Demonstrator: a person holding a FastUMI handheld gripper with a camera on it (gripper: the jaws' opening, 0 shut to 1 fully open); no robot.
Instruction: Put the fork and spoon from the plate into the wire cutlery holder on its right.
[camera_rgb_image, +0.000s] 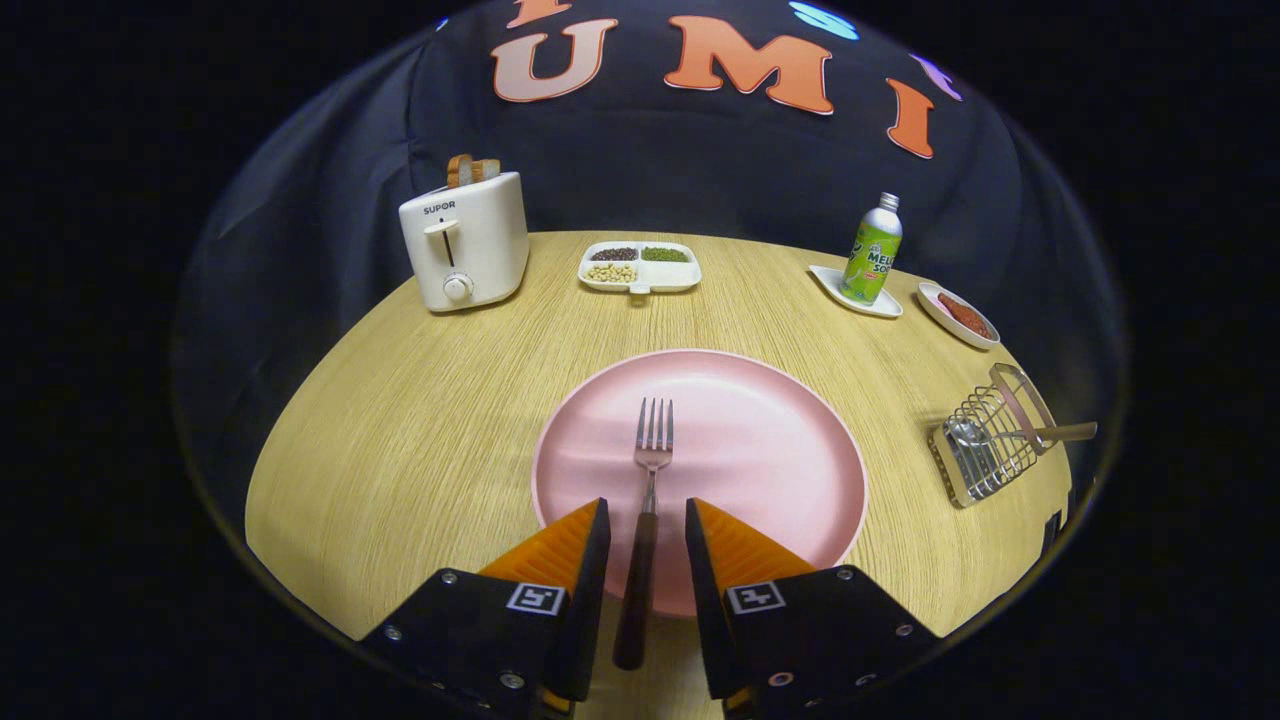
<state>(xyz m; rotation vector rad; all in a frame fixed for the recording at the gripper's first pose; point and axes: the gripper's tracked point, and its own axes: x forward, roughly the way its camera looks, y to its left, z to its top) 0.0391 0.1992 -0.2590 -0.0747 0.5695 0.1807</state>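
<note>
A fork (648, 500) with a dark handle lies on the pink plate (760, 440), tines pointing away, its handle reaching over the plate's near rim. My gripper (648, 525) stands open with the fork's handle between its fingers; a gap shows on each side of the handle. To the right of the plate, the wire cutlery holder (985, 440) lies on the table with the spoon (1010, 434) inside it, the spoon's handle sticking out to the right.
Along the back of the round wooden table (420, 420) stand a white toaster (465, 250) with toast, a divided dish of beans (640, 266), a green bottle (872, 250) on a small white tray, and a small dish of red food (960, 315).
</note>
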